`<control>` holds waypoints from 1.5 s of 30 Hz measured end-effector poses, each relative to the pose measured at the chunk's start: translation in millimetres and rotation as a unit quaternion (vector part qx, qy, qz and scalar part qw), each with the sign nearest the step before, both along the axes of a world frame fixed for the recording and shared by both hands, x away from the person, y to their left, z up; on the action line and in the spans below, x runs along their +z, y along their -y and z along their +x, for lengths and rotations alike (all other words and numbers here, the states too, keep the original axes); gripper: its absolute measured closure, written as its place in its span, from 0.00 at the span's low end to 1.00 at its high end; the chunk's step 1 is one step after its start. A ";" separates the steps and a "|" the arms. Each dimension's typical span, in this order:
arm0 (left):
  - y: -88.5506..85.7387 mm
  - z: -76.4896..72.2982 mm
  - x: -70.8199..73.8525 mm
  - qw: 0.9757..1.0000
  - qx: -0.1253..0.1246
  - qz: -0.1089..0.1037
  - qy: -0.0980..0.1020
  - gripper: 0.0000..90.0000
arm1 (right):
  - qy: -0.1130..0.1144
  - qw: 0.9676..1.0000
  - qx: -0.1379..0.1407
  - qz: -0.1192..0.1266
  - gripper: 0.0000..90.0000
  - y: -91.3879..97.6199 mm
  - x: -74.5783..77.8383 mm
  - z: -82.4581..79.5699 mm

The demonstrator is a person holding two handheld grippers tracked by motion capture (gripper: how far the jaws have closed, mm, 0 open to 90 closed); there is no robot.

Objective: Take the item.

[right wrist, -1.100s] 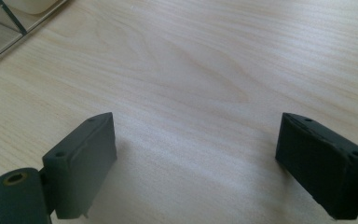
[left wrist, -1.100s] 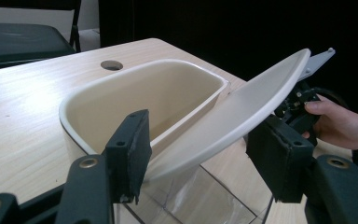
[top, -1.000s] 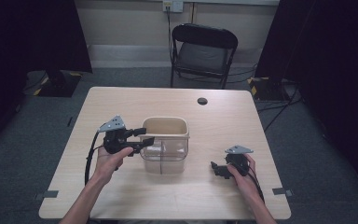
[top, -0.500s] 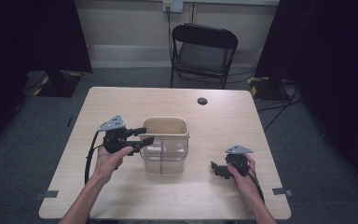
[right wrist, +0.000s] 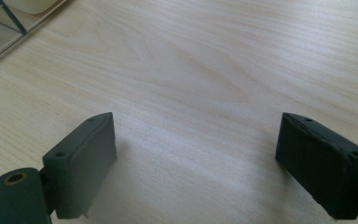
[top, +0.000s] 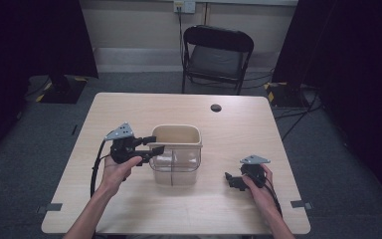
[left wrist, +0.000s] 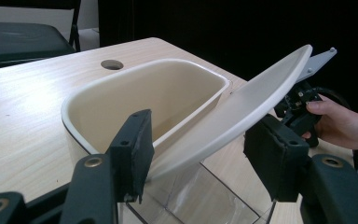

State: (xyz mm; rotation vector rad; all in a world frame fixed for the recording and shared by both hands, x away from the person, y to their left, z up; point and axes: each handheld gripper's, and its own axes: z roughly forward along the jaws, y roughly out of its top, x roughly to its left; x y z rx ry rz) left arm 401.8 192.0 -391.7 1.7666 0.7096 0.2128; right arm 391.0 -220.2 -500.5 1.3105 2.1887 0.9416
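High view: a clear plastic bin (top: pixel 175 167) with a cream top is seen standing near the middle of a pale wooden table (top: pixel 129 107). The body is transparent, with a faint vertical seam down its near face, and the cream rim (top: pixel 176 130) is rounded at the corners and open to a cream inside. A cream swing lid (left wrist: pixel 242 105) is seen in the left gripper view, tilted up on edge, its curved surface smooth and unmarked, its low end lying between the jaws. The left gripper (top: pixel 151 145) is held at the bin's left side, and its jaws are closed on the lower edge of that lid, one pad on each face. The right gripper (top: pixel 231 180) is rested on the table well to the right of the bin, in the person's right hand (top: pixel 258 186); in the right gripper view its jaws are seen standing wide apart over bare wood, with nothing between them. A round hole (top: pixel 216 107) is cut in the tabletop behind the bin.
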 end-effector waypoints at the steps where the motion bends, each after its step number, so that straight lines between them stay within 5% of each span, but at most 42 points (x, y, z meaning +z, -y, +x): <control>1: 0.2 -0.1 0.0 1.000 0.001 0.000 0.000 0.47 | 0.000 1.000 0.000 0.000 0.13 0.0 0.0 0.0; 45: 1.7 -0.5 0.6 1.000 -0.001 0.004 -0.001 0.45 | 0.000 1.000 0.000 0.000 0.13 0.0 0.0 0.0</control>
